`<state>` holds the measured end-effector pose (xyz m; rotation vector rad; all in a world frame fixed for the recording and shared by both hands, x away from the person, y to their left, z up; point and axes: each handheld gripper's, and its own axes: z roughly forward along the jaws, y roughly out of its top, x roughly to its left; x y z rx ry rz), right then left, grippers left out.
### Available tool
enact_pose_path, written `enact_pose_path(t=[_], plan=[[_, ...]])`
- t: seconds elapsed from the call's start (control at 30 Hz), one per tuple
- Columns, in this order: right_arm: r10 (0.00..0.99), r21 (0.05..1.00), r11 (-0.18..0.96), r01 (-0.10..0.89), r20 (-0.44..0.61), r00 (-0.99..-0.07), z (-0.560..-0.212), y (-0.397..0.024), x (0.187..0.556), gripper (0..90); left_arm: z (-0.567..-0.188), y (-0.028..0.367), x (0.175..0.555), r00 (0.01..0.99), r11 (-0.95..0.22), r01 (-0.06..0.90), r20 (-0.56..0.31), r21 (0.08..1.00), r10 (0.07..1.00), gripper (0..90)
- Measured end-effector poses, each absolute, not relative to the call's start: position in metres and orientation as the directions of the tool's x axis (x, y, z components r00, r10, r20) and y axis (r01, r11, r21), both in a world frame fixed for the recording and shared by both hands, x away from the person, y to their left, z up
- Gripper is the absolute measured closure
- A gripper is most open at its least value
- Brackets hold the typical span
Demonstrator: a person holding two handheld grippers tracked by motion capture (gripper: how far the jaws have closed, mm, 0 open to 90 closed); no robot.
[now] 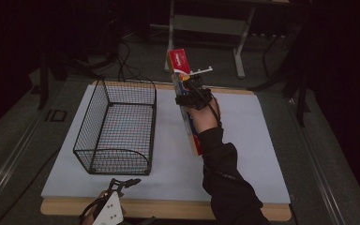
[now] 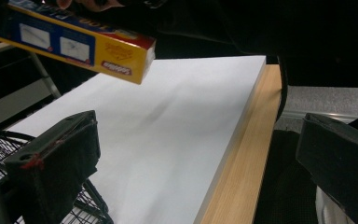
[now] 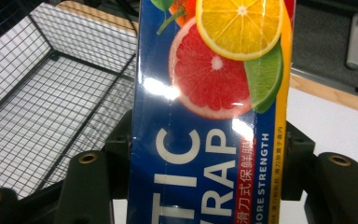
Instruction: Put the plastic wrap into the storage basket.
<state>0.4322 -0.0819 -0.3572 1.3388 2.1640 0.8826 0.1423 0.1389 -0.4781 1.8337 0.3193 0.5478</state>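
Above the white mat, right tongs (image 1: 193, 89) clamped on plastic-wrap box (image 1: 183, 93); left tongs (image 1: 122, 183) agape, empty.

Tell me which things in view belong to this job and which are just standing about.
In the job:
- plastic wrap box, clamped in the right gripper, lifted above the white board
- wire basket, empty, left of the box and the likely place for it

Standing by:
- left gripper, open, at the table's near edge
- metal frame on the floor behind the table
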Motion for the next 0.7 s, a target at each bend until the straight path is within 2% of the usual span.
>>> enact_pose_path(t=[0.7], plan=[[0.833, 0.751, 0.387, 0.535, -0.035, -0.552, -0.335, -0.005, 0.427, 39.7, -0.479, 0.149, 0.135, 0.841, -0.306, -0.018, 0.180, 0.952, 0.510, 0.1]])
